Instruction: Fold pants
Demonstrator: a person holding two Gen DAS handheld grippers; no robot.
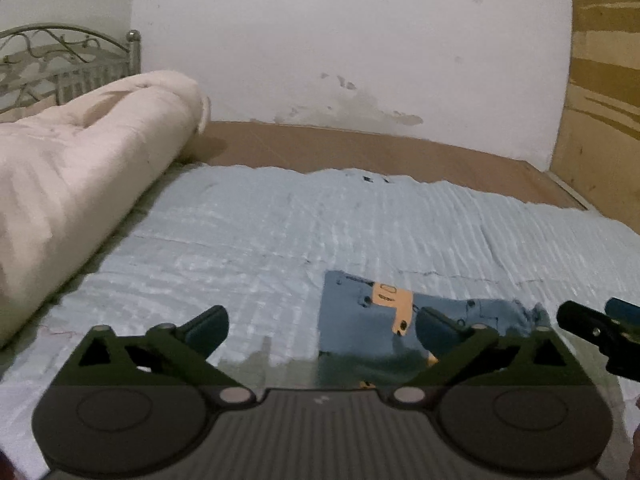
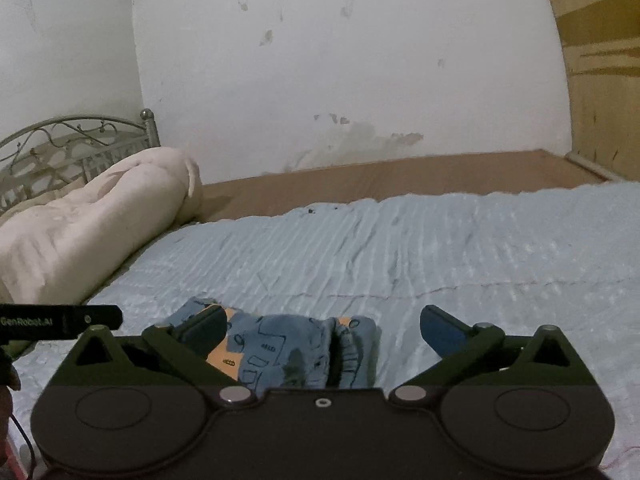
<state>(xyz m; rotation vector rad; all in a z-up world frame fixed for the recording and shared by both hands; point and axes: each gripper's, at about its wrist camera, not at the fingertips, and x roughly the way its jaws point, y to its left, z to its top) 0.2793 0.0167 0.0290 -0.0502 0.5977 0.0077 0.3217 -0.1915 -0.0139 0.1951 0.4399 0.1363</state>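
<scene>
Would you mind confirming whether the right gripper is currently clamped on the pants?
No; the right gripper stands wide open above the folded pants, with neither finger pinching the fabric.

A: pants (image 2: 296, 350) colours?
B: mid blue, dark outline doodles all over, plus orange patches. Same in left view: blue with an orange block carrying dark marks (image 1: 394, 300).
A: bed cover (image 2: 440, 248)?
B: pale blue, ribbed stripe texture. Bare brown bed surface (image 2: 400, 176) along the far edge.
A: bundle at the left edge?
B: rolled duvet (image 2: 92, 224), cream/off-white, plain.
A: headboard (image 2: 60, 148)?
B: grey metal, scrollwork pattern.
A: wall (image 2: 320, 60)?
B: white, grey-brown stains low down.
A: fingers?
B: dark blue pads (image 2: 440, 332), dark olive linkages, grey-black body.
</scene>
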